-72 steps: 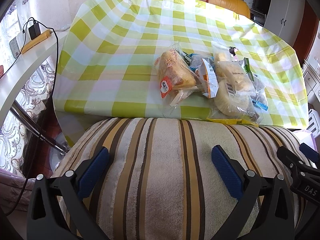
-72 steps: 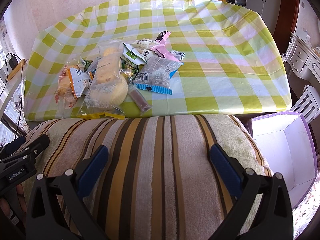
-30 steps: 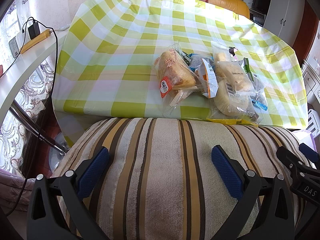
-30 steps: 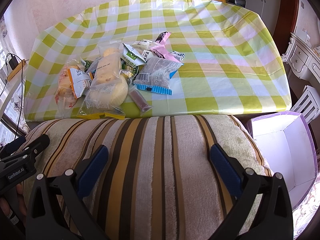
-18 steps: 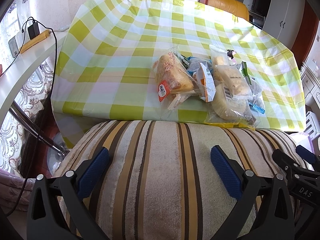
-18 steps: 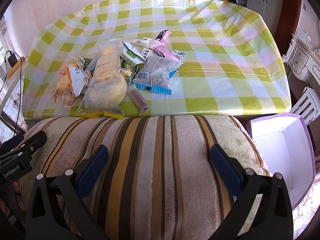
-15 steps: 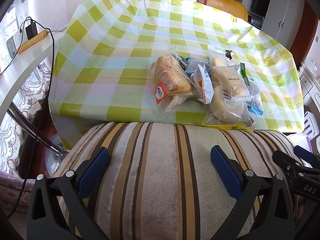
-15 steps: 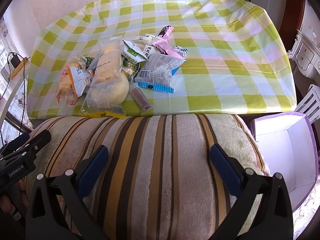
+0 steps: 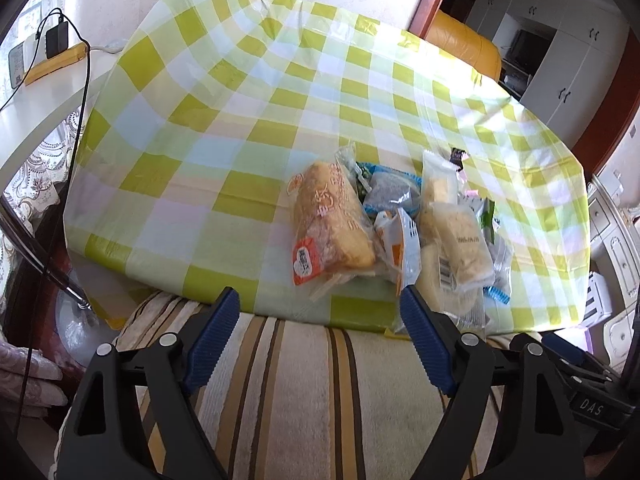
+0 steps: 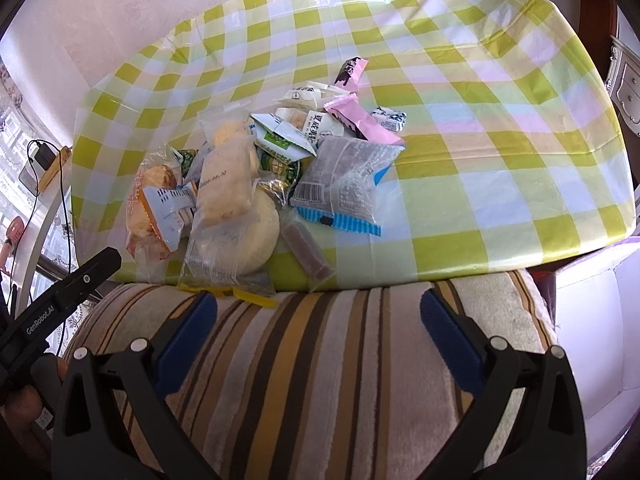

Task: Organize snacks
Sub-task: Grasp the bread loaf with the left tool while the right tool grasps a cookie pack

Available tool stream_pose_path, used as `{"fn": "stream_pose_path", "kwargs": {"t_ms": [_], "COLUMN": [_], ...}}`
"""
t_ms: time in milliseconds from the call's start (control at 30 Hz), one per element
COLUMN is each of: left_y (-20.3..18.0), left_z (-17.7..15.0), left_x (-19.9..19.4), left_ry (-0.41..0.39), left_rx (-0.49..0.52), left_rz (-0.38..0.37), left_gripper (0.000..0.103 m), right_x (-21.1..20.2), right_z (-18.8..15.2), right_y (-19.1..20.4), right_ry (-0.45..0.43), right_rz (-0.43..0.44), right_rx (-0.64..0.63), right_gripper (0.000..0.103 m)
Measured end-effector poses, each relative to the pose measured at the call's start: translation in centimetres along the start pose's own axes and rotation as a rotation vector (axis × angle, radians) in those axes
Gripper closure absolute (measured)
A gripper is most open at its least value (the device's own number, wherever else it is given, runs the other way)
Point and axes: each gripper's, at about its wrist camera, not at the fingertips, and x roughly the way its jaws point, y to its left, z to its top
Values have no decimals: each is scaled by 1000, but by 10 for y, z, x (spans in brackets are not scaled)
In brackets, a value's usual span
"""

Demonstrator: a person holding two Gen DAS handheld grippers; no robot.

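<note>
A pile of wrapped snacks lies near the front edge of the green-checked table (image 9: 240, 128). It holds a bread loaf in an orange-printed bag (image 9: 332, 220), pale buns in clear bags (image 9: 456, 240), a grey and blue packet (image 10: 348, 184) and pink wrappers (image 10: 360, 116). My left gripper (image 9: 320, 312) is open and empty, just short of the table edge in front of the bread loaf. My right gripper (image 10: 318, 312) is open and empty above the striped cushion (image 10: 320, 360), a little short of the pile.
A striped cushion (image 9: 320, 400) lies between me and the table. A white and purple box (image 10: 592, 320) stands open on the floor at the right. A shelf with a charger and cables (image 9: 52, 52) is at the left. An orange chair (image 9: 464, 44) stands behind the table.
Both grippers have moved forward and up toward the table, so the snack pile sits closer and larger. Both stay open and empty.
</note>
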Motion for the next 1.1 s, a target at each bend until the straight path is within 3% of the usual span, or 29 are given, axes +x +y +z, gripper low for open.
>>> {"fn": "stream_pose_path", "kwargs": {"t_ms": [400, 533, 700, 767, 800, 900, 967, 1100], "left_y": [24, 30, 36, 37, 36, 34, 34, 30], "left_z": [31, 36, 38, 40, 40, 41, 41, 40], "left_x": [31, 46, 62, 66, 68, 75, 80, 80], "left_ry": [-2, 26, 58, 65, 68, 91, 110, 109], "left_rx": [-179, -219, -264, -266, -263, -258, -263, -243], "left_rz": [-122, -163, -188, -199, -203, -211, -221, -230], "left_gripper": [31, 31, 31, 31, 31, 31, 44, 51], "right_x": [23, 33, 45, 50, 53, 58, 58, 58], "right_z": [45, 51, 56, 57, 57, 58, 58, 59], "right_y": [46, 61, 68, 69, 68, 67, 68, 65], "right_ry": [-79, -76, -65, -52, -40, -32, -34, -38], "right_rz": [35, 10, -16, -22, -24, -31, -30, -18], "right_rx": [-85, -125, -146, -152, -150, -142, -145, -128], "right_gripper": [2, 14, 21, 30, 42, 42, 43, 58]}}
